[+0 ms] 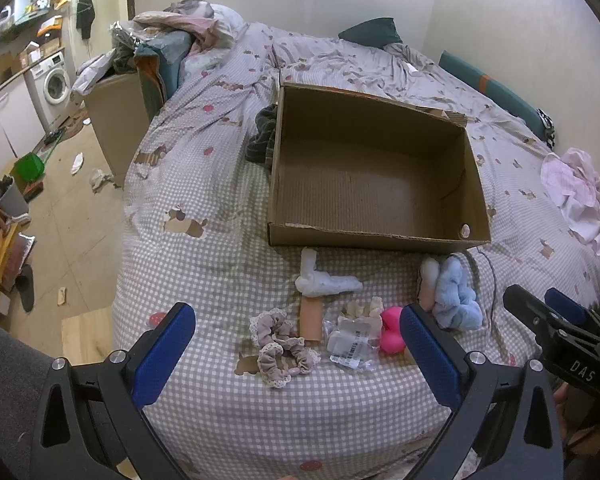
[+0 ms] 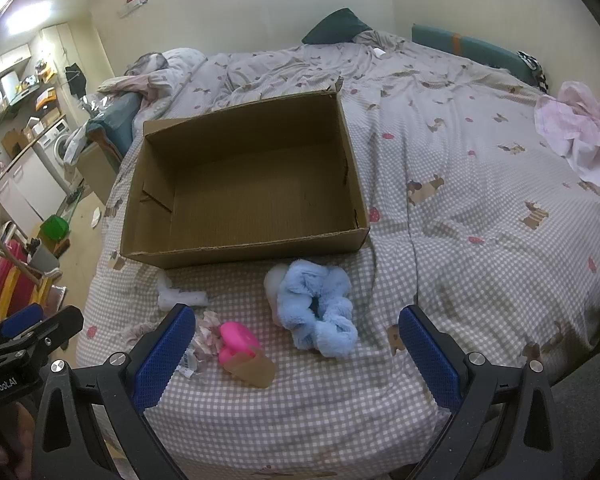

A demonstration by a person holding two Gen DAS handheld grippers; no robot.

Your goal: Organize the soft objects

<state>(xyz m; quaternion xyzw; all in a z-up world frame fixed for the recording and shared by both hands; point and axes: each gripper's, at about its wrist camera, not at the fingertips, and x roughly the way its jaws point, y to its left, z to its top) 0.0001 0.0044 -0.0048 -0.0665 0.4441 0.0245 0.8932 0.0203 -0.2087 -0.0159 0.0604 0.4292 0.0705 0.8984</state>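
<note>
An open, empty cardboard box (image 1: 372, 236) (image 2: 244, 246) lies on the bed. In front of it lie soft items: a fluffy blue scrunchie (image 1: 458, 294) (image 2: 320, 306), a beige lace-trimmed scrunchie (image 1: 282, 346), a white sock-like cloth (image 1: 324, 280) (image 2: 180, 296), a pink rounded toy (image 1: 392, 330) (image 2: 236, 340), a clear packet with a barcode (image 1: 350, 342) and a tan card (image 1: 311, 318) (image 2: 252, 368). My left gripper (image 1: 296, 356) is open above the beige scrunchie. My right gripper (image 2: 296, 356) is open, just short of the blue scrunchie.
The checked duvet (image 2: 480, 200) covers the bed. Pink clothing (image 1: 576, 192) (image 2: 580, 136) lies at the right edge, a dark garment (image 1: 262, 136) left of the box. Pillows and piled bedding (image 1: 188, 28) sit at the head. A cluttered floor and washing machine (image 1: 54, 82) are at left.
</note>
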